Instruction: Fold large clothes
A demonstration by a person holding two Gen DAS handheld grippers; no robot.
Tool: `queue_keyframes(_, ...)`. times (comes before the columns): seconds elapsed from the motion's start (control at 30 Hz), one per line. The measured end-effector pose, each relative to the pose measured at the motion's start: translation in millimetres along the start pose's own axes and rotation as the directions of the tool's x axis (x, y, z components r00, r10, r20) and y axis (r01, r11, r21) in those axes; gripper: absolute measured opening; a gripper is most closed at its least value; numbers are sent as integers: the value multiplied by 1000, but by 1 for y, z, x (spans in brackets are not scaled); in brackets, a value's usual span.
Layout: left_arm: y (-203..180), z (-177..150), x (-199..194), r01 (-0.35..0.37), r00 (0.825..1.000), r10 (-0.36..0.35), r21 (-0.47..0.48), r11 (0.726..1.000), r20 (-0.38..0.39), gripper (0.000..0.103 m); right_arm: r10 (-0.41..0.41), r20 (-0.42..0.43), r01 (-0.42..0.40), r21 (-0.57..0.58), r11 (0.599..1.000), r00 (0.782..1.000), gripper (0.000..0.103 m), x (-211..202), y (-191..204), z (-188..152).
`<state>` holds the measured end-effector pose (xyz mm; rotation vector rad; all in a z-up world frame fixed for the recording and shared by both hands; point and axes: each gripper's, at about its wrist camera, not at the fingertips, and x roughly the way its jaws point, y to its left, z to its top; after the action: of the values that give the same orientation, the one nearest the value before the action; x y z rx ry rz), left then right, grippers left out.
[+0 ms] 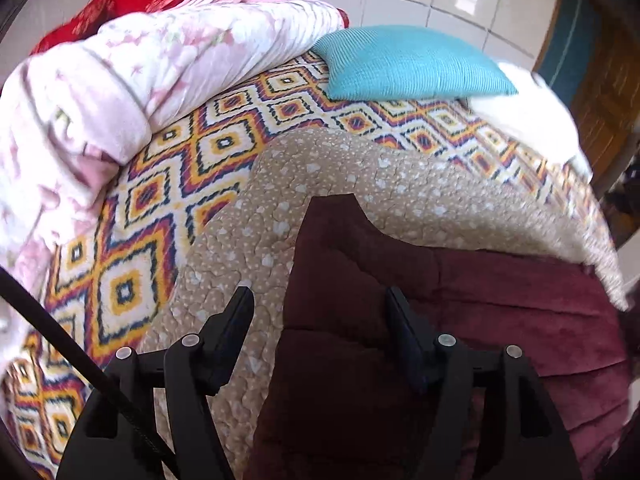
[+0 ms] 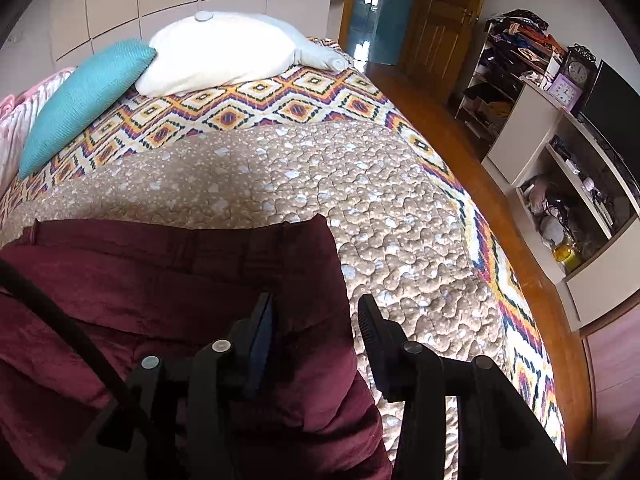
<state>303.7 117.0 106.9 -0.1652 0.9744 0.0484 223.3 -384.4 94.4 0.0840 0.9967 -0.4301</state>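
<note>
A dark maroon garment point(image 1: 400, 320) lies on a beige quilted blanket point(image 1: 320, 168) on the bed. My left gripper point(image 1: 320, 304) is open, its jaws wide apart, hovering over the garment's left edge with a pointed corner of cloth just ahead. The garment also shows in the right wrist view point(image 2: 160, 280), with its waistband toward the pillows. My right gripper point(image 2: 316, 312) is open over the garment's right edge, straddling it where it meets the beige blanket point(image 2: 320, 168). Neither gripper holds cloth.
A patterned bedspread point(image 1: 132, 240) covers the bed. A pink floral duvet point(image 1: 120, 80), a turquoise cushion point(image 1: 408, 64) and a white pillow point(image 2: 216, 52) lie at the head. White shelves point(image 2: 560, 184) and a wooden floor point(image 2: 460, 128) are to the right.
</note>
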Motion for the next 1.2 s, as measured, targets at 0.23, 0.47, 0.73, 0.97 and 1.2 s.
queue_keyframes(0.23,30,-28,-97,-1,993,-3,28,1000,118,67,49,194,-39,-56,998,980,66,-128,3,-1)
queue_keyframes(0.47,82,-120,-162,11,989,-18,50,999,143,74,423,43,-399,-258,880,905,55,-192,114,-62)
queue_keyframes(0.73,124,-192,-144,189,981,-193,-97,977,-27,74,453,-116,-459,-403,792,884,51,-147,299,-105)
queue_keyframes(0.97,150,-211,-136,203,976,-212,-161,966,-43,74,270,-99,-287,-376,881,958,52,-82,359,-81)
queue_keyframes(1.2,160,-223,-150,281,958,-287,-176,943,-6,74,391,-20,-377,-313,872,920,54,-140,288,-70)
